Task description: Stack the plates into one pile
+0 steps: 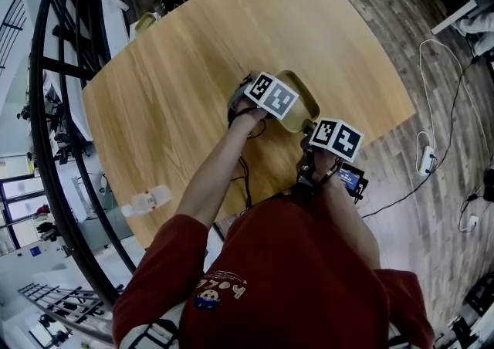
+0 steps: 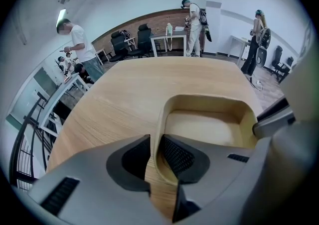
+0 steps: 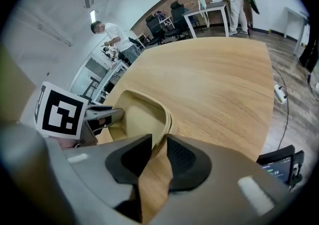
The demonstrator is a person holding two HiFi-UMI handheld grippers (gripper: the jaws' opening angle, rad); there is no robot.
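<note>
A pale beige, square plate with rounded corners (image 1: 299, 94) lies on the round wooden table (image 1: 193, 69) near its front edge. In the right gripper view its rim (image 3: 167, 114) shows two layers, one plate nested in another. The left gripper (image 2: 155, 144) straddles the plate's (image 2: 204, 129) near left rim, one pad outside and one inside, with a thin gap showing, so it is open. The right gripper (image 3: 159, 144) straddles the right rim of the plate (image 3: 137, 117) the same way, also open. In the head view both marker cubes (image 1: 272, 95) (image 1: 336, 139) hide the jaws.
A plastic water bottle (image 1: 147, 201) lies at the table's near left edge. A small olive thing (image 1: 144, 23) sits at its far left edge. Black railings (image 1: 54, 108) run along the left. A cable and power strip (image 1: 427, 158) lie on the floor at the right. People stand beyond the table.
</note>
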